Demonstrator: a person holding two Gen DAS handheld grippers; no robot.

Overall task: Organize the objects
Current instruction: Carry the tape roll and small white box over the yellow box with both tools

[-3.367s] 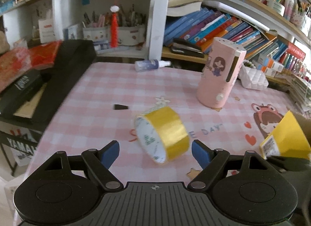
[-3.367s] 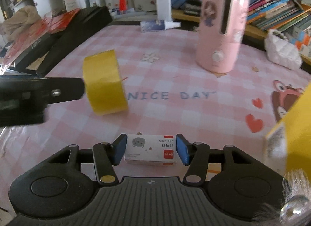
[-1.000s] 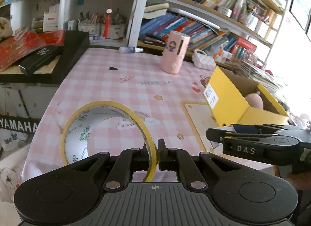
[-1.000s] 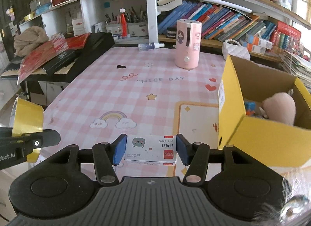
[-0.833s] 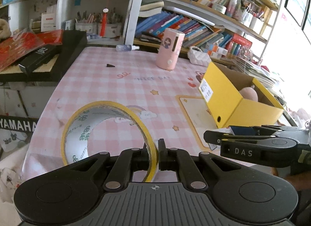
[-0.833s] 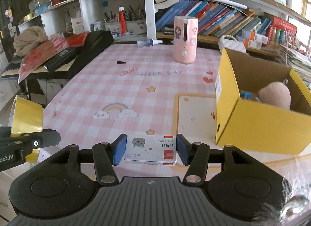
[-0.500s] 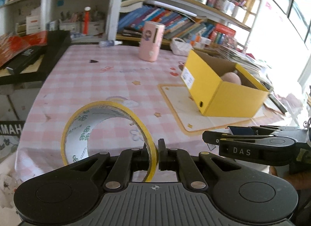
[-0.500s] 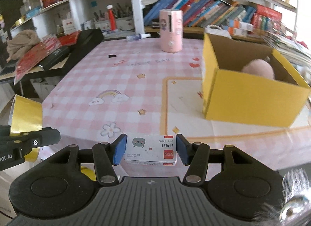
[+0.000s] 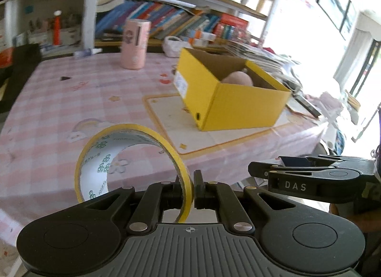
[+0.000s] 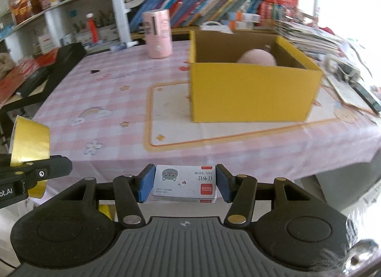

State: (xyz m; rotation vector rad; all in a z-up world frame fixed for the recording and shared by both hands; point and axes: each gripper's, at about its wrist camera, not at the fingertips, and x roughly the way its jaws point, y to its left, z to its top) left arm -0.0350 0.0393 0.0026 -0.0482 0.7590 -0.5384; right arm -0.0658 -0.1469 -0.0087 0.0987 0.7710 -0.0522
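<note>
While both claws hang off the near edge of the pink checked tabletop (image 10: 214, 143), the left claw (image 9: 189, 187) is pinched tight on the wall of a yellow tape roll (image 9: 123, 158); the right claw (image 10: 184, 185) clamps a small staple box (image 10: 184, 187) at narrow spread. A yellow cardboard box (image 10: 250, 91), open-topped, stands on the tabletop beyond, with a pink rounded item (image 10: 257, 59) inside.

A box (image 10: 252, 91) sits on the table (image 10: 114, 100), right of a canister (image 10: 157, 36).
</note>
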